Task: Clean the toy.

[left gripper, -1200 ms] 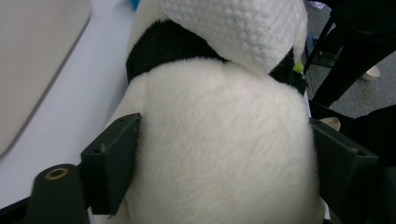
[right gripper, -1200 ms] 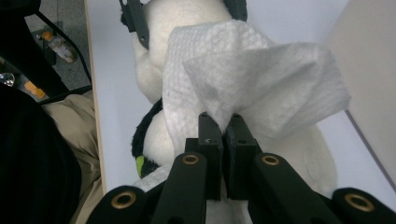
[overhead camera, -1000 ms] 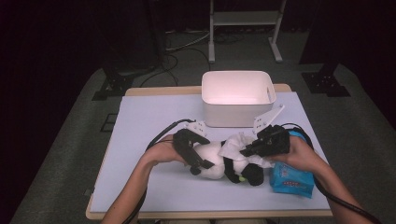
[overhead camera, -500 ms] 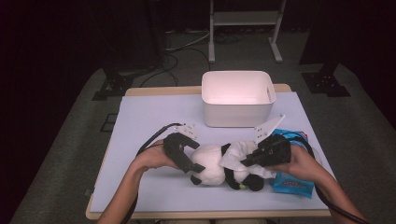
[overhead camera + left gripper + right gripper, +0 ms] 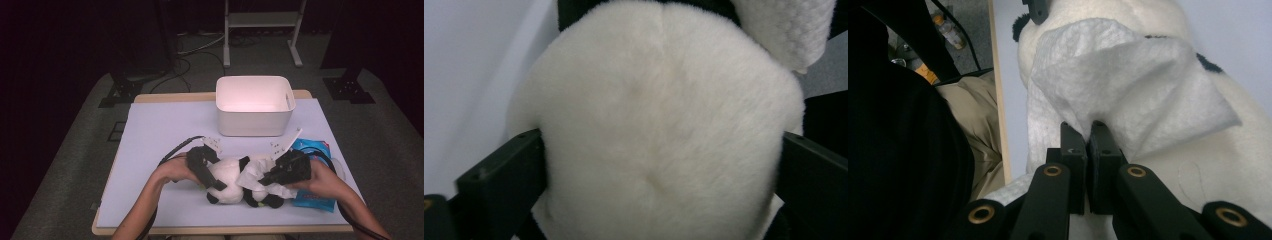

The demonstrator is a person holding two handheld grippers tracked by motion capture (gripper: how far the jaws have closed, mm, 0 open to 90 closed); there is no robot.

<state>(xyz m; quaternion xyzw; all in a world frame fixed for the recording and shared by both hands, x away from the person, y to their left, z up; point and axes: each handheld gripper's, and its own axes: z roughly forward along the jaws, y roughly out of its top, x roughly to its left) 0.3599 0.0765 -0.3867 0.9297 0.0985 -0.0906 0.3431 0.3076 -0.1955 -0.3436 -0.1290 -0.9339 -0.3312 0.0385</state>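
**Plush panda held at both ends on the table**

A black-and-white plush panda toy (image 5: 235, 182) lies on its side on the pale lilac table mat (image 5: 160, 135), near the front edge and well in front of the white rectangular plastic bin (image 5: 255, 106). From the high view, the left gripper (image 5: 212, 181) reaches over the toy's rounded white end, while the right gripper (image 5: 267, 177) sits at its other end, over a crumpled white wipe sheet (image 5: 257, 179). A blue pack of wipes (image 5: 312, 200) lies on the mat under the right hand (image 5: 320, 180).

The left gripper view shows what the overhead angle hides: its jaws have just been opening and stand wide, one on each side of the panda's fuzzy white body (image 5: 664, 125), right against the fur; whether they press into it I cannot tell.

The right gripper view settles the other side: its jaws are pinched tight on a fold of the white sheet (image 5: 1128, 85), which drapes over the toy's white fur (image 5: 1228, 155). That view also takes in the table's wooden edge (image 5: 1000, 115) and the person's beige trouser leg (image 5: 973, 115) beyond it.
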